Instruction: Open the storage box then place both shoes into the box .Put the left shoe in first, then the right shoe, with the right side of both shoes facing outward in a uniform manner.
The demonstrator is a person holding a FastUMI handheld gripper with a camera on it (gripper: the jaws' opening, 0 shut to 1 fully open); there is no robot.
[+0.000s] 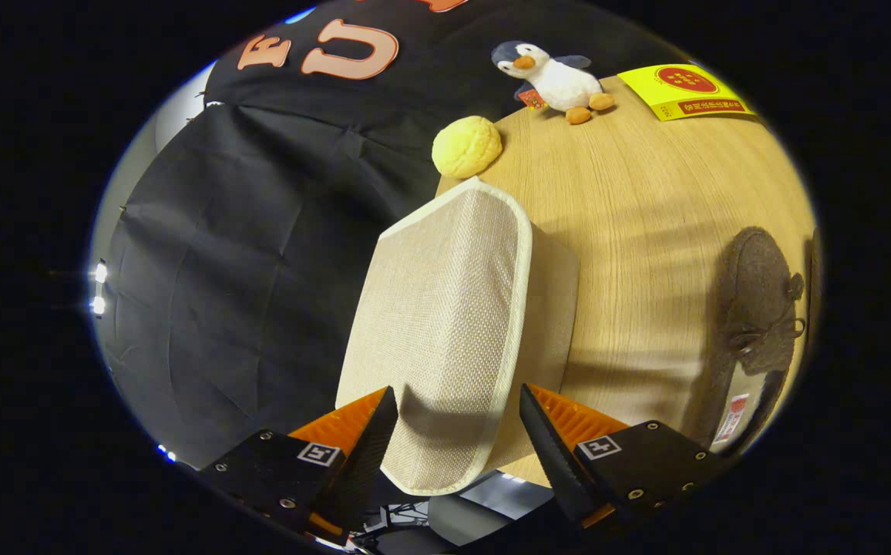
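woven beige storage box lid (445,324) sits between the gripper's (458,416) spread, untouching fingers.

Box (445,308) left of shoe (758,308)

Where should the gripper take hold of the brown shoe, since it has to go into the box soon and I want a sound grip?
Probably at the collar rim of the brown shoe, beside its lace bow, coming from above: the shoe lies on the wooden table, opening up, offering a thin edge. The open gripper now straddles the beige fabric box lid.
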